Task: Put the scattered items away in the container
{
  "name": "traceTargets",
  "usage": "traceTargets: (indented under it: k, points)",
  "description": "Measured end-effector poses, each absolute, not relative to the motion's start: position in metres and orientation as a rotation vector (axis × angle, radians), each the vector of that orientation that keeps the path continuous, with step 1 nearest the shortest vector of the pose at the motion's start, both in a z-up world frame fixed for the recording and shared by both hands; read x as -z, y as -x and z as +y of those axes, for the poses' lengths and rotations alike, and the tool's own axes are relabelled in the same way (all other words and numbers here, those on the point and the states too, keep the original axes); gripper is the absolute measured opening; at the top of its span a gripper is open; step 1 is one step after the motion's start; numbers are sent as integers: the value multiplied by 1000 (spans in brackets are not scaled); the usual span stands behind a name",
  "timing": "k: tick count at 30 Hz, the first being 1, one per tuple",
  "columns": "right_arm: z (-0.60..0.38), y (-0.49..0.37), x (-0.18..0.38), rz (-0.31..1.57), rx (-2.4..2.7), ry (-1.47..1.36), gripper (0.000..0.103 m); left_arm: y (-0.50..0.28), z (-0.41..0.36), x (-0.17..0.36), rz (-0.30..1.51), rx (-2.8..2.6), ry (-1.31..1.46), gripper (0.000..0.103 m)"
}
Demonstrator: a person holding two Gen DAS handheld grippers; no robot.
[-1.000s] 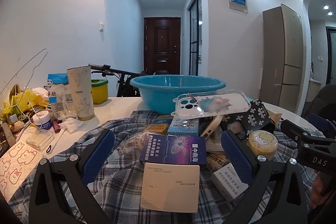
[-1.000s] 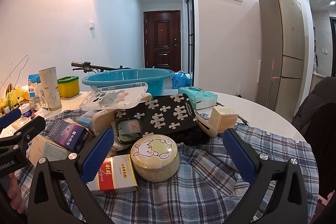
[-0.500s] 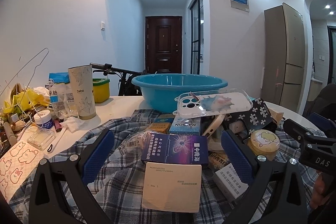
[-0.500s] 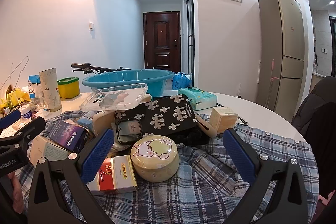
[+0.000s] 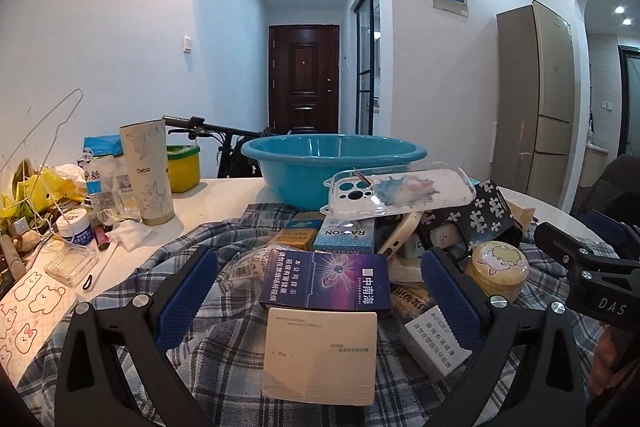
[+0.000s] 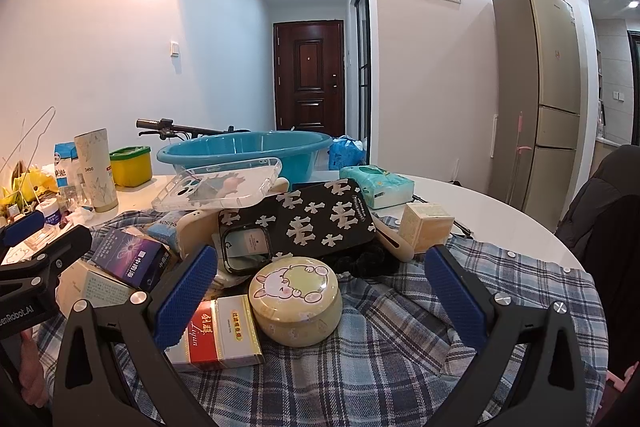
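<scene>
A blue-and-white plaid cloth (image 6: 400, 355) covers the near part of the round white table (image 6: 492, 211), and the scattered things lie heaped on it. The left gripper (image 5: 318, 281) hovers low over the near edge with its jaws wide apart and nothing between the pads but a cream box (image 5: 320, 355) lying flat on the cloth; just behind that box rests a purple cigarette pack (image 5: 326, 281). The right gripper (image 6: 320, 283) also stands with its jaws spread, around a round cream tin (image 6: 296, 301) with a cartoon lid but not touching it; a red-and-white cigarette pack (image 6: 218, 331) lies just beside the tin on its left. Behind the tin a black phone case with white crosses (image 6: 304, 223) leans tilted on the heap, and a clear phone case (image 6: 218, 183) lies on top. Toward the right edge sit a small cream cube box (image 6: 426, 227) and a green tissue pack (image 6: 378, 183). Farther back, on bare tabletop beyond the cloth, stands the teal basin (image 5: 334, 165), well apart from both grippers. At the left edge are a tall patterned cup (image 5: 148, 171), a yellow tub with a green lid (image 5: 183, 169) and a clutter of small jars and bags. Beyond the table are a bicycle handlebar (image 5: 200, 125), a hallway ending in a dark wooden door (image 5: 304, 79), and a tall fridge (image 5: 534, 99) on the right. Against the pictures a second ago, nothing on the table has shifted; the left gripper's view has drifted only slightly, and both pairs of jaws stay as wide as before.
</scene>
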State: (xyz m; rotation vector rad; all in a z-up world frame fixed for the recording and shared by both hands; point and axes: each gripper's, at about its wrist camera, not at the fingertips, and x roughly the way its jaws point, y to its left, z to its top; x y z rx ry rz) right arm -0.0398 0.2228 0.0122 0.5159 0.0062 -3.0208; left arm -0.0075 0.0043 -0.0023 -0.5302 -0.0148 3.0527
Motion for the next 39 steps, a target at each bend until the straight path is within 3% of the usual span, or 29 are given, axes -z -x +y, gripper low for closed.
traceTargets:
  k: [19,25,39]
  points:
    - [223,42,-12,6,3004,-528,103,15,1,5,-37,-3077,594,103]
    - [223,41,-12,-2,2973,-514,103,27,-3,9,-66,-3003,816,103]
    - [223,27,-39,-26,2938,-566,103,17,-2,3,-30,-2917,953,103]
